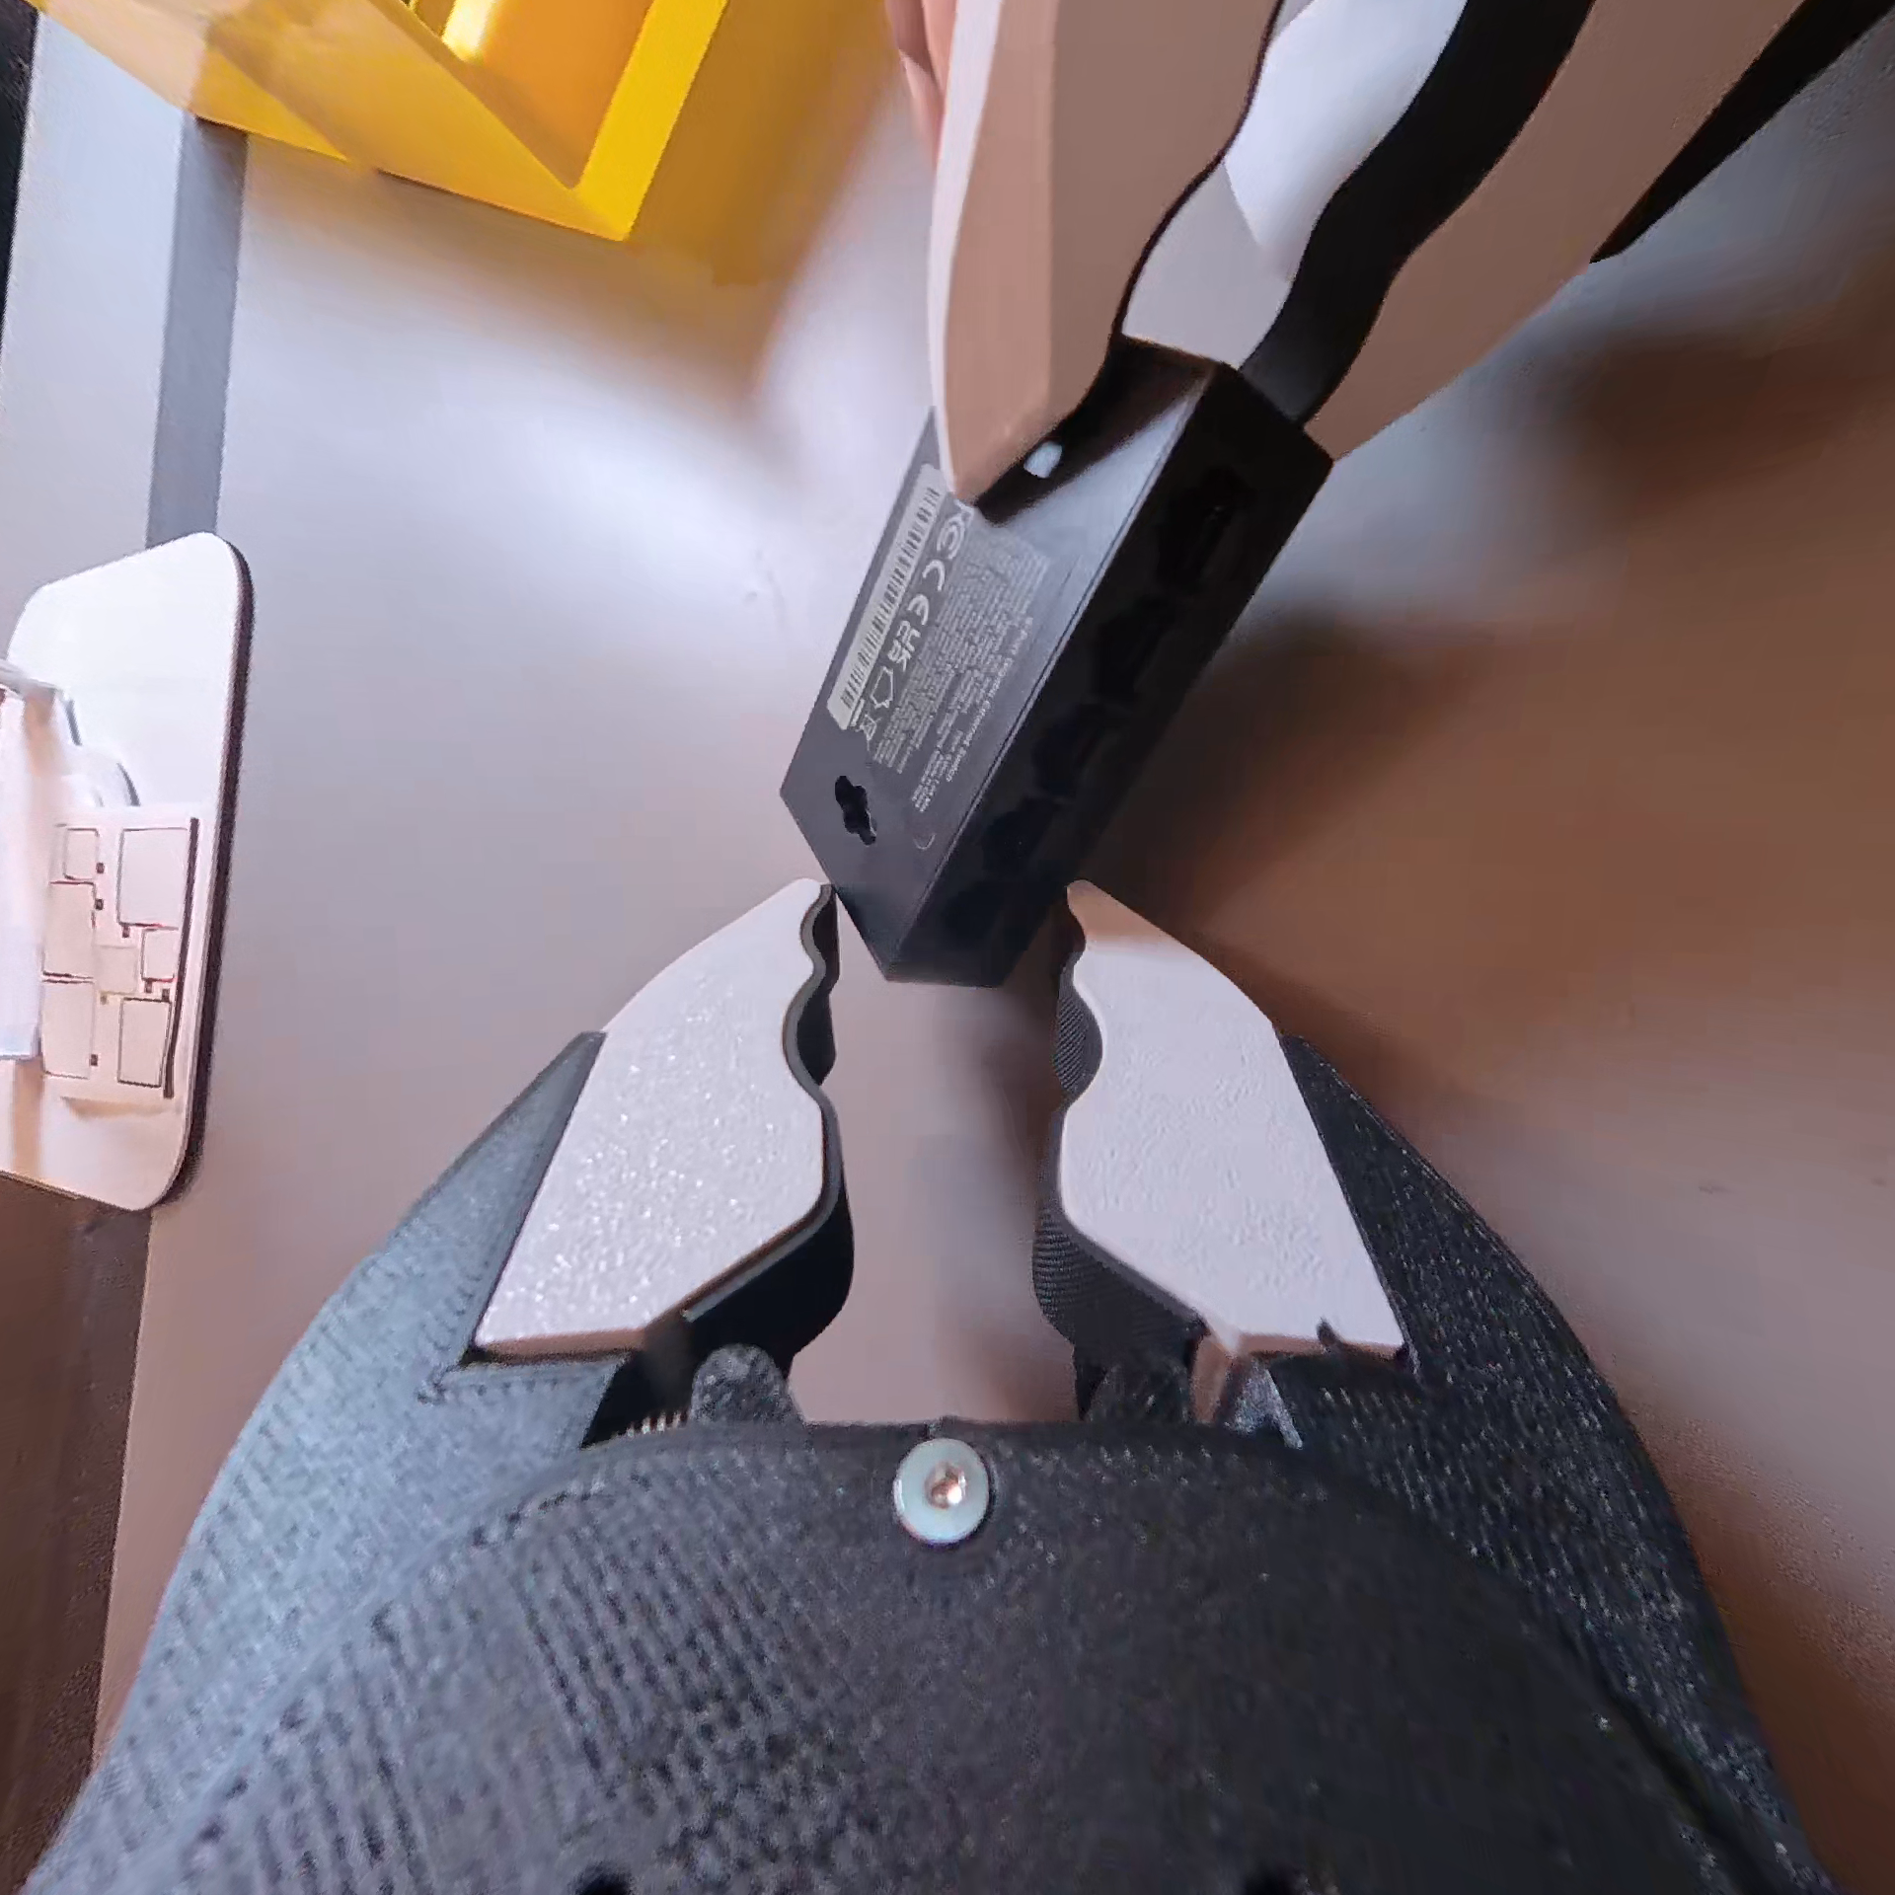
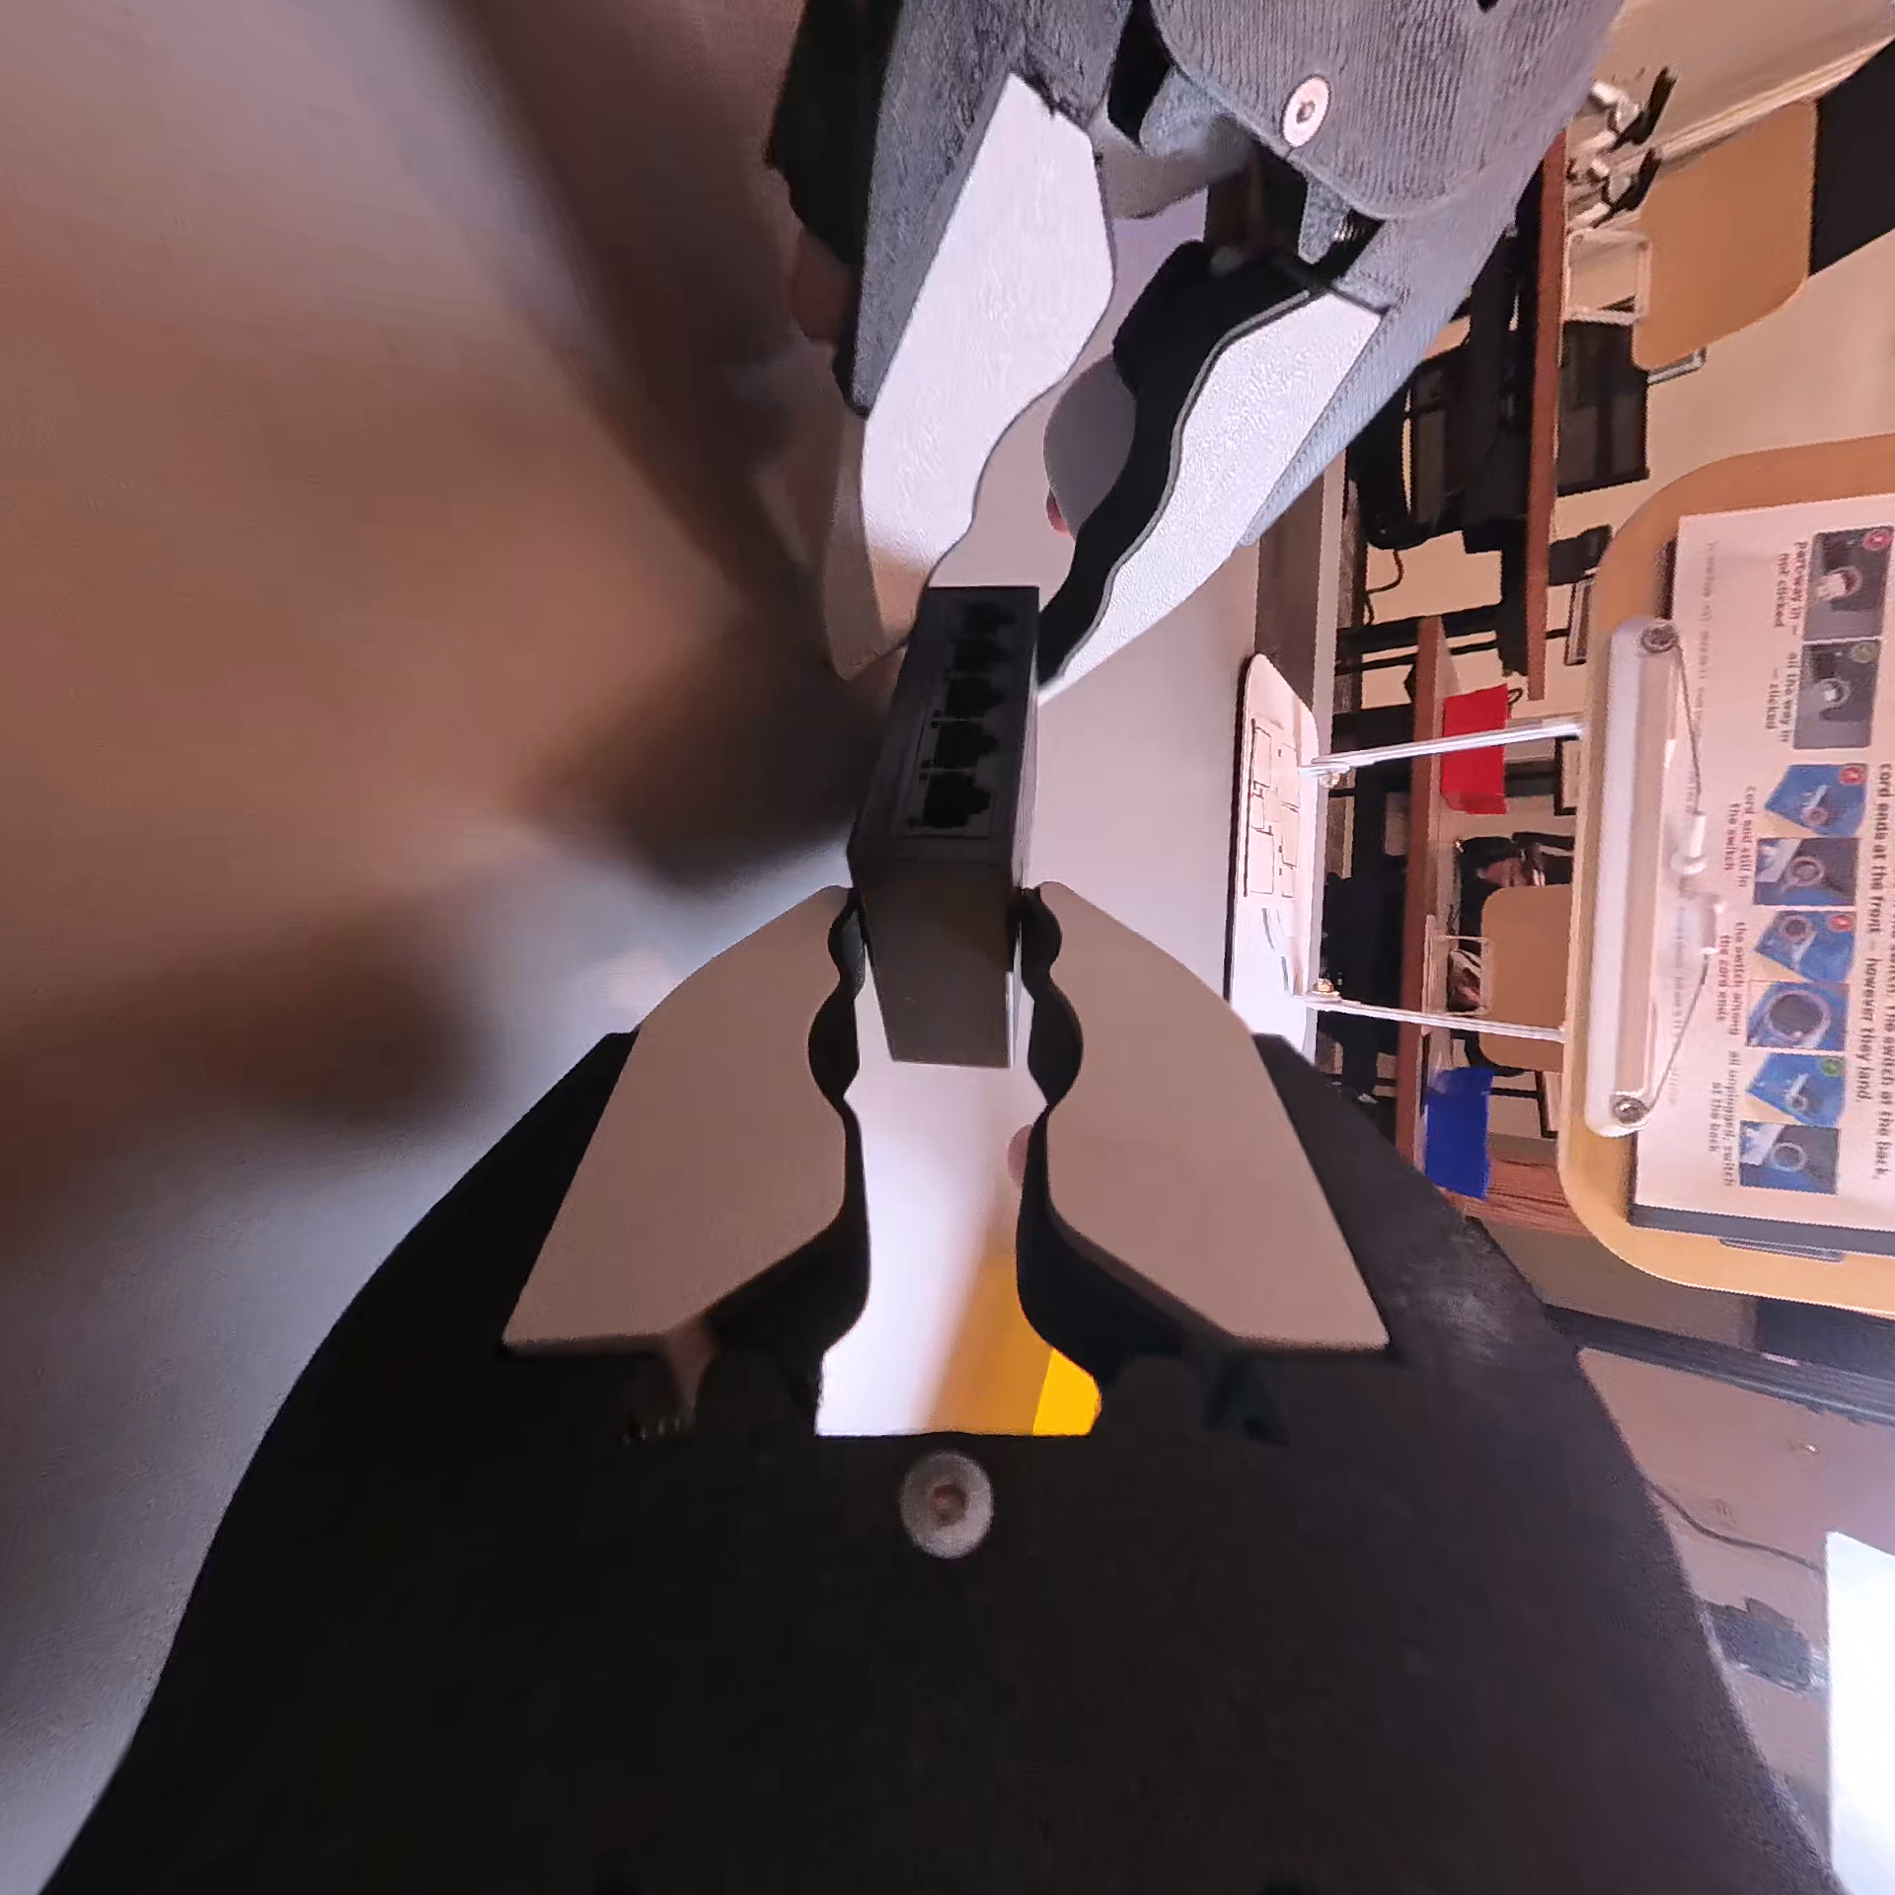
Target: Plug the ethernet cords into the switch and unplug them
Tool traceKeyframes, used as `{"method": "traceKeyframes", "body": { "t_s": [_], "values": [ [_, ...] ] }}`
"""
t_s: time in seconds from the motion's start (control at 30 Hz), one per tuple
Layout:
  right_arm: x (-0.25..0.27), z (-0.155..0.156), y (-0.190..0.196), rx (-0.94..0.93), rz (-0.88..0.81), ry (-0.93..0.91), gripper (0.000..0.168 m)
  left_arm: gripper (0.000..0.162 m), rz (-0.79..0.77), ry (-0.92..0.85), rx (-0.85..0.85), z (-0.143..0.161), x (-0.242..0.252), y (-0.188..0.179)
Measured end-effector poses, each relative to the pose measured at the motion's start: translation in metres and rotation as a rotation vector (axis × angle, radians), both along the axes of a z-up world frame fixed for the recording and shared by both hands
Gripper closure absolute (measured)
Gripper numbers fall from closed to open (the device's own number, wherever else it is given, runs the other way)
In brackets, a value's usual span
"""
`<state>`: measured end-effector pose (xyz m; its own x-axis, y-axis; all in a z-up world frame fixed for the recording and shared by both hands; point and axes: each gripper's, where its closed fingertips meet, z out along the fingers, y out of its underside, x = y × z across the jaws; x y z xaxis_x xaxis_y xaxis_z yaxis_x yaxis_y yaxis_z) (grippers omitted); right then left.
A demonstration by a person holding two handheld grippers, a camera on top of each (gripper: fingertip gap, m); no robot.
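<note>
A black ethernet switch is held in the air between both grippers, and its ports are empty. My right gripper is shut on one end of the switch, with the row of ports facing its camera. In the left wrist view it comes in from the top. My left gripper is open, its fingertips straddling the other end of the switch. The left tip is at a corner and a thin gap shows at the right tip. It also shows in the right wrist view. No ethernet cords are in view.
A yellow bin stands at the top left on the grey table. A white card with square markings lies at the left edge. In the right wrist view a wooden board with an instruction sheet stands at the right. One gripper's finger ends stand about 6 centimetres off the other's.
</note>
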<state>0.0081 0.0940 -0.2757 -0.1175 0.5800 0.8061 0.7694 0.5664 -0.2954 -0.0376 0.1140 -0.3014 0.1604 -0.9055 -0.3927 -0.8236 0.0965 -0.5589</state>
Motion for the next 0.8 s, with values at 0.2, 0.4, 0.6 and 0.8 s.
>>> {"method": "traceKeyframes", "body": {
  "t_s": [0.2,0.4,0.6,0.8],
  "values": [
    [-0.004,-0.005,-0.016,-0.082,0.052,-0.018,0.133,0.127,-0.023,-0.007,0.011,-0.001,0.002,-0.002],
    [-0.003,-0.016,-0.027,-0.261,0.069,-0.01,0.13,0.122,-0.029,-0.052,-0.124,-0.003,0.002,-0.009],
    [0.001,-0.02,-0.023,-0.342,0.043,-0.001,0.131,0.114,0.004,-0.105,-0.194,0.005,-0.013,-0.016],
    [0.007,0.005,-0.022,-0.52,0.028,0.178,0.129,0.117,0.098,-0.257,-0.139,0.046,-0.041,-0.017]
  ]
}}
